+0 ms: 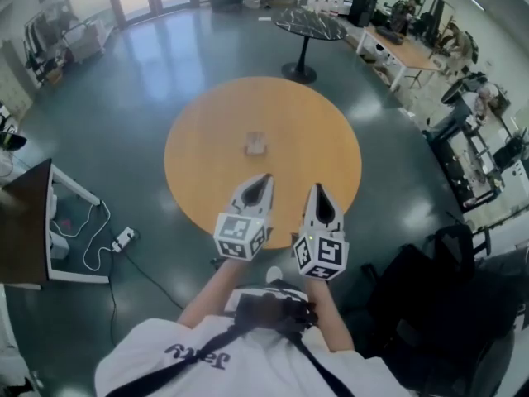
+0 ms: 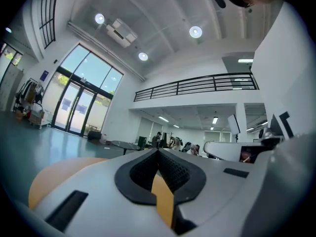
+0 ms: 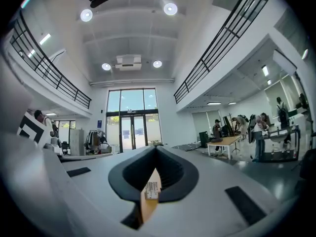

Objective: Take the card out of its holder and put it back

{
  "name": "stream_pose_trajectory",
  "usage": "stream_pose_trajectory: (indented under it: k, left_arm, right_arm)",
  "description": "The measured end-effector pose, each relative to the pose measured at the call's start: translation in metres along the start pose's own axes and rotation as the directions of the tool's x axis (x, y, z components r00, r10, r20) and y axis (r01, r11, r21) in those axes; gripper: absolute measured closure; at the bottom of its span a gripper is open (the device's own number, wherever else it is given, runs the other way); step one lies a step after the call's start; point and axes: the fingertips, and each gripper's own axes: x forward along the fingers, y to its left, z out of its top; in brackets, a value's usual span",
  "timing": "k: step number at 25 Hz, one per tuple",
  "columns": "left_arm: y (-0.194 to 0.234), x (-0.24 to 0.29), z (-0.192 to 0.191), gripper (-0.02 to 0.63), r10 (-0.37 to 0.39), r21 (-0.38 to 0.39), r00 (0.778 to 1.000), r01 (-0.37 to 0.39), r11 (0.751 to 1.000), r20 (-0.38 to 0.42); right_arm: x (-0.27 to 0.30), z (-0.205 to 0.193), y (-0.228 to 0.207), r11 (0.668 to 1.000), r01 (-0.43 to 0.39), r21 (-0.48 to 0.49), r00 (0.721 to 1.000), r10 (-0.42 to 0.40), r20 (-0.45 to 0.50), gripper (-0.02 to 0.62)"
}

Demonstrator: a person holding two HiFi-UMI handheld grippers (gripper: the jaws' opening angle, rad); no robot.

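Your left gripper (image 1: 264, 178) and right gripper (image 1: 317, 188): white, jaws closed together, nothing held, side by side over the near edge of the round orange wooden table (image 1: 207, 139). Small pale card holder (image 1: 255, 144): near the table's centre, beyond both tips, untouched.

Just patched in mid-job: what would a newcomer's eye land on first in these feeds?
The round wooden table fills the middle of the head view, with a small card holder near its centre. Over its near edge the left gripper and right gripper hover side by side, pointing toward the holder, both with jaws together and nothing between them.
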Motion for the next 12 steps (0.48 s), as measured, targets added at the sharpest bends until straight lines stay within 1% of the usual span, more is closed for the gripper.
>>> stream_pose_trajectory:
  k: [2,4,6,7,9,12]
  left_arm:
    - [0.004,0.012,-0.001,0.595,0.026,0.01,1.0,-0.026,1.0,-0.005]
    - [0.008,0.016,-0.007,0.594,0.053,0.013,0.998,-0.053,0.999,-0.016]
    - [0.016,0.02,-0.013,0.594,0.093,-0.008,0.995,-0.094,0.996,-0.034]
    - [0.021,0.021,-0.015,0.594,0.113,-0.019,0.993,-0.114,0.993,-0.043]
    - [0.03,0.022,-0.015,0.594,0.138,-0.015,0.989,-0.139,0.99,-0.051]
    - [0.047,0.026,-0.006,0.594,0.152,0.012,0.988,-0.152,0.988,-0.033]
  right_arm:
    - [0.018,-0.002,-0.008,1.0,-0.03,0.001,0.999,0.03,-0.02,0.589]
    - [0.035,-0.012,-0.011,0.997,-0.07,0.032,0.995,0.072,-0.075,0.589]
    - [0.051,-0.023,-0.005,0.991,-0.118,0.065,0.981,0.126,-0.146,0.589]
    - [0.057,-0.026,0.002,0.988,-0.142,0.062,0.975,0.15,-0.165,0.589]
    - [0.064,-0.029,0.017,0.983,-0.179,0.034,0.968,0.183,-0.17,0.589]
    - [0.076,-0.029,0.026,0.981,-0.19,0.042,0.969,0.194,-0.156,0.589]
